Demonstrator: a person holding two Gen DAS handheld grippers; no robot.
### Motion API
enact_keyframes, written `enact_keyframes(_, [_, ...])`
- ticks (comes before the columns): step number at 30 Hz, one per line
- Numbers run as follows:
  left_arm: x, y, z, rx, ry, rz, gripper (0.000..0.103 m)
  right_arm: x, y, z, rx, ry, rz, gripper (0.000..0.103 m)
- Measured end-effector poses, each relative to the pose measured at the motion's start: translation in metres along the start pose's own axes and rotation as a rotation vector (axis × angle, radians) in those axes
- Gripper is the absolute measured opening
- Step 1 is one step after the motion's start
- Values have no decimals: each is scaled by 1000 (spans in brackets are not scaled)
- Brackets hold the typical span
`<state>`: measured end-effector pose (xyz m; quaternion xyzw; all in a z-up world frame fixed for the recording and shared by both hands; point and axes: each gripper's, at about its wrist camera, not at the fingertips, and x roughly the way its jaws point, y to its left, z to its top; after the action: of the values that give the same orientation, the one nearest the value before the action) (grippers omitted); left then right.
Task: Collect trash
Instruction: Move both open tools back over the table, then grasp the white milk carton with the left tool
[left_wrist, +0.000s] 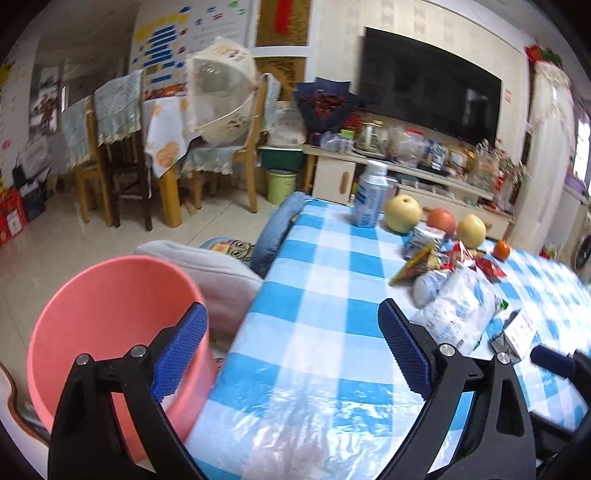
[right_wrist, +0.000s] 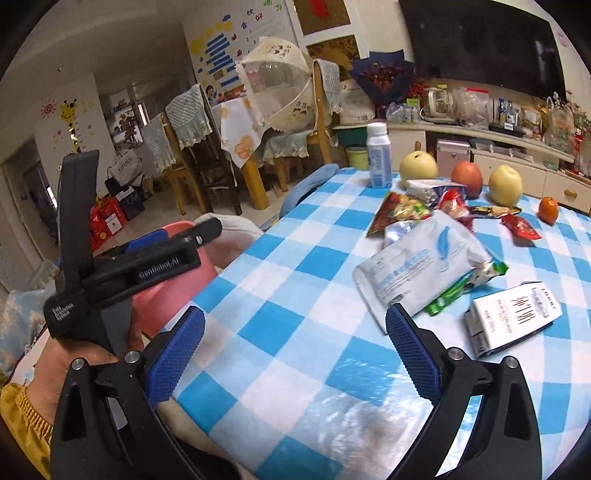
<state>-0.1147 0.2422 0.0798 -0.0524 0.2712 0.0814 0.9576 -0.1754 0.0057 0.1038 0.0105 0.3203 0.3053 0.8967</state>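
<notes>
Nothing collected yet, by the look of it: what shows of the pink bin's (left_wrist: 110, 325) inside is bare, though its bottom is hidden behind the left claw (left_wrist: 291, 354).

Both claws spread wide, holding nothing. Right claw (right_wrist: 295, 358) hovers over the near edge of the desk (right_wrist: 295, 280), checked blue-and-white cloth under clear plastic.

Trash, all on the desk, ahead and right of both claws:
- white tissue pack (right_wrist: 421, 266), nearest; its near corner sits just beyond the right claw's right finger.
- green wrapper (right_wrist: 454, 291) poking out from under the pack.
- white carton (right_wrist: 513, 321) on its side, further right.
- snack wrappers, red and yellow (right_wrist: 399, 210), heaped behind the pack with small red ones (right_wrist: 521, 227) off to the right.

Likely not trash: two pears, an apple (right_wrist: 467, 177), a small orange, an upright bottle (right_wrist: 378, 158) along the far edge.

Bin stands off the desk's left edge, lower than the top, beside the left claw's left finger. A hand (right_wrist: 74, 365) grips the left tool's handle.

Judgement: task at its start. Every piece left to lift; tissue pack is the obvious first reach for the right claw.
</notes>
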Motion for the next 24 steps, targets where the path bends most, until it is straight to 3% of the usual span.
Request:
enact_keyframes(6, [4, -35, 2, 95, -2, -20, 94, -15, -24, -3, 2, -41, 1, 98])
enact_keyframes(14, [11, -75, -2, 166, 26, -114, 94, -33, -60, -7, 43, -33, 7, 98])
enact_keyframes(24, [22, -135, -16, 314, 80, -212, 94, -59, -124, -8, 144, -21, -79, 98])
